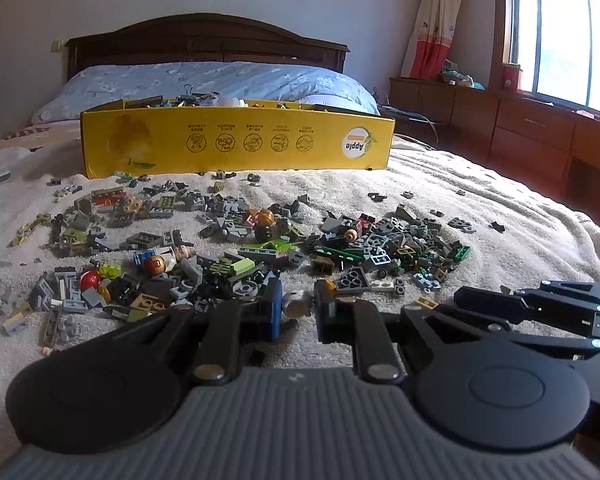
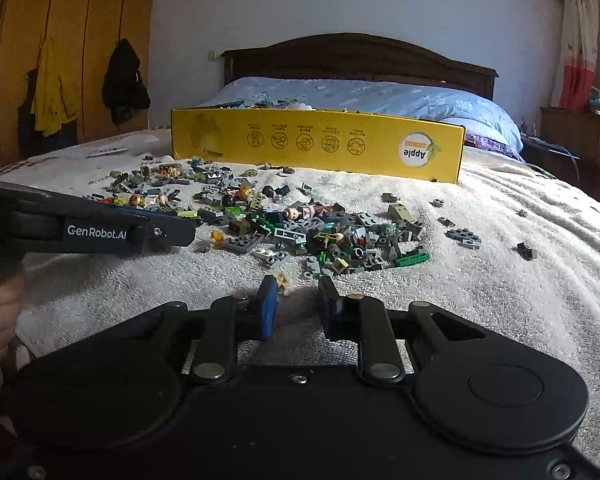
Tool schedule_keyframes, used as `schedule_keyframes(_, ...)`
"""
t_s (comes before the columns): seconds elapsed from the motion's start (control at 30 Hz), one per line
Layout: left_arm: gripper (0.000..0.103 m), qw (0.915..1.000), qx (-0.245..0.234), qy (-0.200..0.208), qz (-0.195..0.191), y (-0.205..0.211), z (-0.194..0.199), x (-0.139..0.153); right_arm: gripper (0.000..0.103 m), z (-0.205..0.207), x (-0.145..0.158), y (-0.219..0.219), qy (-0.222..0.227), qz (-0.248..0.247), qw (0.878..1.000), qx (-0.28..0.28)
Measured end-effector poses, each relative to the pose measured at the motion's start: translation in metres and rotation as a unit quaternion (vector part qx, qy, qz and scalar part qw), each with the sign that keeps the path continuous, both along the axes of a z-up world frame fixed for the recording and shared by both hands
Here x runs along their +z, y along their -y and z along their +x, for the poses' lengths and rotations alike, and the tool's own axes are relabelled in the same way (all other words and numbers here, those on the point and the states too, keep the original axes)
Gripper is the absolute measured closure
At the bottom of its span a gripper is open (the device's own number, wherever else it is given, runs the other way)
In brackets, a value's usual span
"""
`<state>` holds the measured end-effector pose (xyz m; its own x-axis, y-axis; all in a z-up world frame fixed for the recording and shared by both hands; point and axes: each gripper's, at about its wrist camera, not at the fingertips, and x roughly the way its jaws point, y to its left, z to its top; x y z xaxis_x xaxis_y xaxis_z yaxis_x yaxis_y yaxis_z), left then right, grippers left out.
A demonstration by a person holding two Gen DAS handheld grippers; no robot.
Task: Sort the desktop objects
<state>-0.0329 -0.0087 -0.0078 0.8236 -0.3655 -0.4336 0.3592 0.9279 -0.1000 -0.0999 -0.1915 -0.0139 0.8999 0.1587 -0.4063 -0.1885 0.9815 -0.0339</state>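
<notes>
Lots of small bricks [image 1: 260, 248] lie on the bed [image 1: 480, 200] in front of me. The long box [image 1: 236, 144] stands behind them, pillows [image 1: 204, 80] behind it.

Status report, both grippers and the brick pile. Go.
Left gripper open around a pale minifigure head. Right gripper open, empty, short of the brick pile. Yellow box beyond, unobstructed.

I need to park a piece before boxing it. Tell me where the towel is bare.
Bare towel lies to the right of the brick pile, out to the bed's edge, with only a few stray bits. A narrower bare strip runs just in front of the right gripper. The stretch between the pile and the yellow box is crowded on the left.
</notes>
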Motion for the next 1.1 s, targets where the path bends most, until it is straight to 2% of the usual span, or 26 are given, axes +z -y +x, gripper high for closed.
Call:
schedule_keyframes(0.17,0.083,1.0,0.002,0.0,-0.003,-0.001,0.0,0.0,0.076,0.0,0.0,-0.001,0.006,-0.006,1.0,0.005)
schedule_keyframes(0.33,0.083,1.0,0.005,0.002,-0.003,-0.003,0.0,0.0,0.074,0.005,0.001,0.0,0.007,0.008,1.0,0.013)
schedule_keyframes(0.5,0.083,1.0,0.008,0.001,-0.006,-0.005,0.0,0.001,0.077,0.006,0.002,-0.006,0.024,0.002,1.0,0.017)
schedule_keyframes(0.6,0.083,0.9999,0.008,0.002,-0.008,-0.005,0.0,0.001,0.079,0.009,0.0,-0.008,0.018,-0.005,1.0,0.023)
schedule_keyframes(0.7,0.083,0.9999,0.008,0.003,-0.009,-0.006,0.0,0.001,0.085,0.015,-0.004,-0.009,0.005,-0.008,1.0,0.028)
schedule_keyframes(0.77,0.083,0.9999,0.011,0.002,-0.007,-0.006,0.0,0.001,0.096,0.019,-0.005,-0.009,-0.003,-0.002,0.999,0.032)
schedule_keyframes(1.1,0.083,0.9994,0.011,0.032,-0.01,-0.013,0.013,0.024,0.096,0.039,0.025,0.003,-0.014,0.053,0.997,0.052)
